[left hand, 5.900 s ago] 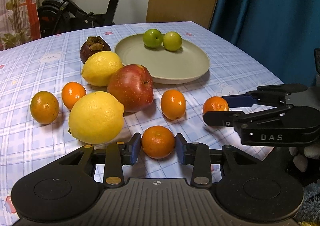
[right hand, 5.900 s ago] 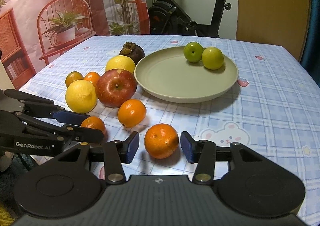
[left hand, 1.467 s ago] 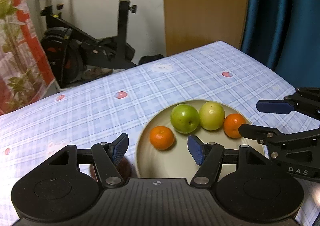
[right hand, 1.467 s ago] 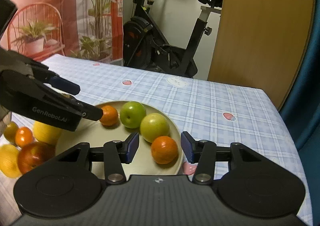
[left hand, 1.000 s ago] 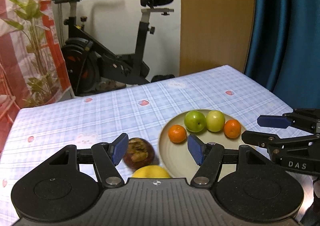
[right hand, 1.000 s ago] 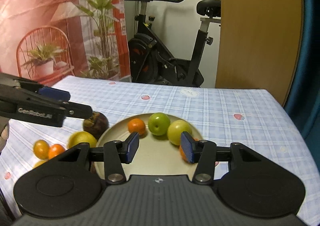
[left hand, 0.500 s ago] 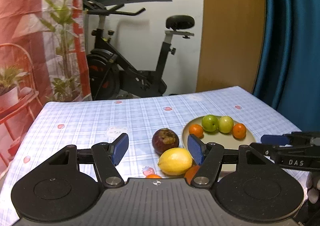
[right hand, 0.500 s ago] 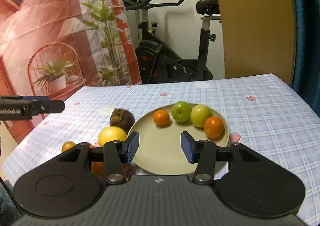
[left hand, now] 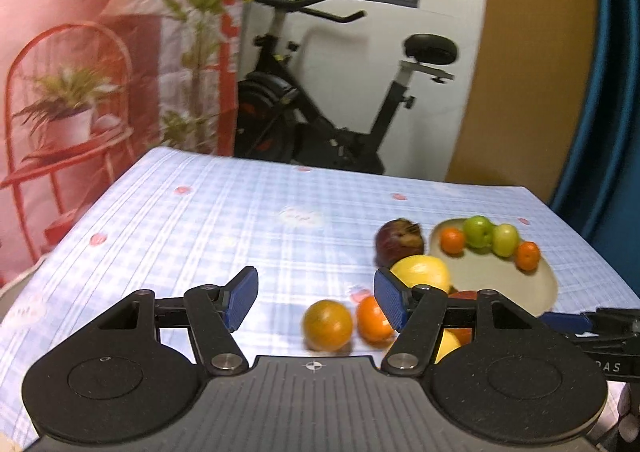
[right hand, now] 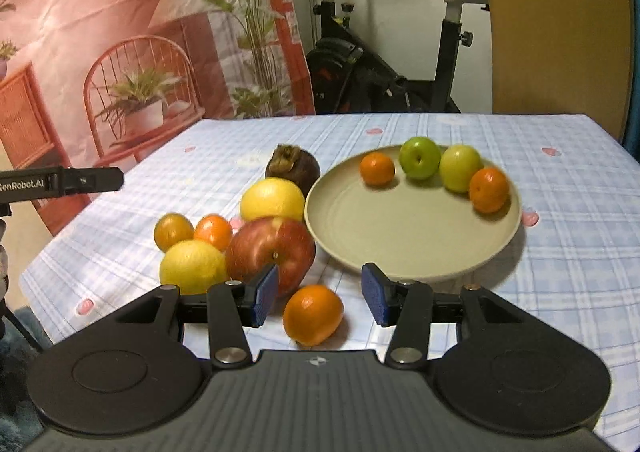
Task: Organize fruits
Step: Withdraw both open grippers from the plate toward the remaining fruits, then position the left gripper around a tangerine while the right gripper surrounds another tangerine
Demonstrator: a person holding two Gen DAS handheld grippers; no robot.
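I'm lining my right gripper (right hand: 320, 294), jaws parted and empty, squarely over the tangerine (right hand: 313, 314) at six o'clock; left gripper (left hand: 316, 298) is hanging open, empty.

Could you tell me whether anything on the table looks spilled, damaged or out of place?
Nothing is spilled or visibly damaged. The plate sits flat with two oranges and two green fruits along its far side; the other fruit lies loose on the tablecloth beside it, not yet sorted.
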